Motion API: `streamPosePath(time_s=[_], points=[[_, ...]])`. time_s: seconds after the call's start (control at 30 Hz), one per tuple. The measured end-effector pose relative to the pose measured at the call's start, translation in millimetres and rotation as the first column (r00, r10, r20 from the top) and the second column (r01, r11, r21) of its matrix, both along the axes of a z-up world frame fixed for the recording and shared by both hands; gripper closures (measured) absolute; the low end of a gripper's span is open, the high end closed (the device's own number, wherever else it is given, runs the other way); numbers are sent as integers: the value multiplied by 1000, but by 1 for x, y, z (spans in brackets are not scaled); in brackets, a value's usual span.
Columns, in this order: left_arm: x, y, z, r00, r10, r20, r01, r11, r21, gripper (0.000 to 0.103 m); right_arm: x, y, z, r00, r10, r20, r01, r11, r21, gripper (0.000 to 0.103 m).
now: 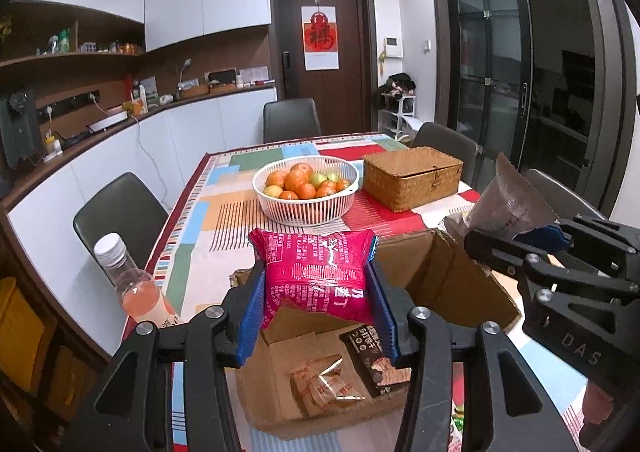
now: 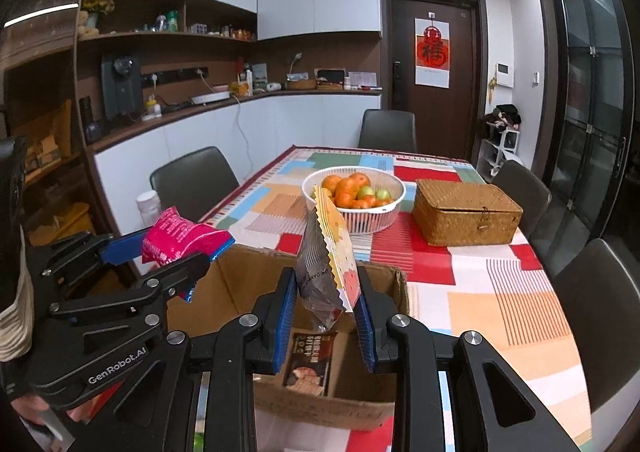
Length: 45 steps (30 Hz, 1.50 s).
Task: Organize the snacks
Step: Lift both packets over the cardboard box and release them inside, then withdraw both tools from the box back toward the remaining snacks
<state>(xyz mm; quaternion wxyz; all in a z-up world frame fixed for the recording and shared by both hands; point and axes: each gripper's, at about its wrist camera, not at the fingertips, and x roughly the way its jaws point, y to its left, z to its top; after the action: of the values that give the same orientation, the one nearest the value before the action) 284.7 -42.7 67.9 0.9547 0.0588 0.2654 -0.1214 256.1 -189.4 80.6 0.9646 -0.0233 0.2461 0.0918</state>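
Your left gripper [image 1: 316, 288] clamps a puffy magenta snack packet [image 1: 318, 272], your right gripper [image 2: 326, 306] pinches a zigzag-edged grey-and-yellow pouch [image 2: 328, 264]; both hang above the open brown cardboard box [image 2: 360, 404] on the patchwork-clothed dining table [image 2: 480, 292].

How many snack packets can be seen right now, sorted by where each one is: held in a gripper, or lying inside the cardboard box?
Held in a gripper: 2, the pink packet in the left gripper and the silver and yellow packet in the right gripper.
Lying in the cardboard box: 3, one dark packet and two small orange packets.
Total: 5.
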Motion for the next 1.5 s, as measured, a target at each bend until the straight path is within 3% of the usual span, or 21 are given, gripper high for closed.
streamPosePath(time_s=[0.03,0.13,0.37,0.67,0.93,1.3,1.5], points=[[2,1,0,1000,9,1,-9,1000,-4,45,5,0,-1,1000,-2,-7,2,1000,-7,73],[-3,2,2,1000,22,12,-22,1000,-5,38,16,-2,-5,999,-29,-39,28,1000,-11,53],[-26,9,10,999,42,30,-42,999,6,33,3,-6,-3,998,-57,-11,56,998,-23,45],[-71,18,25,996,62,72,-61,998,-16,27,-40,4,3,998,-34,61,39,996,-83,45],[-112,22,19,997,46,58,-45,999,-12,26,-78,5,4,998,-4,67,7,999,-40,45],[-151,27,-14,999,44,1,-44,999,22,26,-106,7,-27,1000,23,-17,-23,999,-36,45],[-162,36,-37,995,53,-85,-53,999,3,26,-112,6,-48,997,22,-79,-24,1000,-21,45]])
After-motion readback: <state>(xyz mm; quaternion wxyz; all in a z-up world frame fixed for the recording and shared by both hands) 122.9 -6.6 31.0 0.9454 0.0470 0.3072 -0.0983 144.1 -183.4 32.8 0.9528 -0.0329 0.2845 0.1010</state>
